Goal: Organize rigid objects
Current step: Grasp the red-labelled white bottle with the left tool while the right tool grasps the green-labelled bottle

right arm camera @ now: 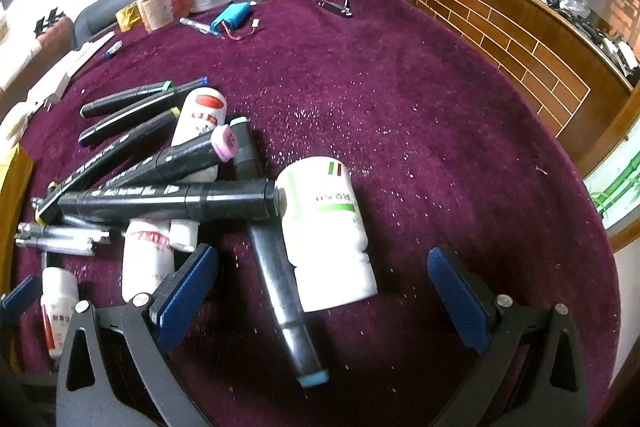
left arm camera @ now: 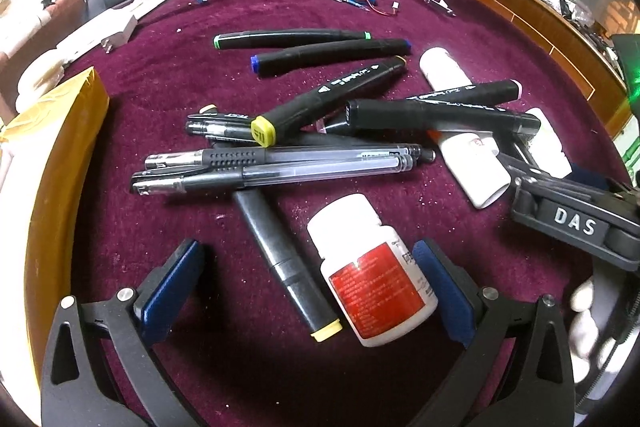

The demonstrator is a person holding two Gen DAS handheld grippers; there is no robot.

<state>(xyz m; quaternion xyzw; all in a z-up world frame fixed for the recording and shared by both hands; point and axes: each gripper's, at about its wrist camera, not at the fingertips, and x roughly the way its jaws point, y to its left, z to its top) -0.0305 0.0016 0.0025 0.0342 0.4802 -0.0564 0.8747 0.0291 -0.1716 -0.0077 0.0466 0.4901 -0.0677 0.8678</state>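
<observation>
White plastic green-labelled pill bottle (right arm camera: 326, 227) lies on its side beside the marker pile (right arm camera: 160, 171), between the right gripper (right arm camera: 324, 291) and its spread jaws. Light, stiff, slick, likely to roll: pinch mid-body. Left gripper (left arm camera: 308, 287) gapes too, empty.

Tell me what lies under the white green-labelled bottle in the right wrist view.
The white green-labelled bottle rests partly on a black marker with a blue cap, on maroon cloth. Whatever lies beneath the bottle's middle is covered.
</observation>
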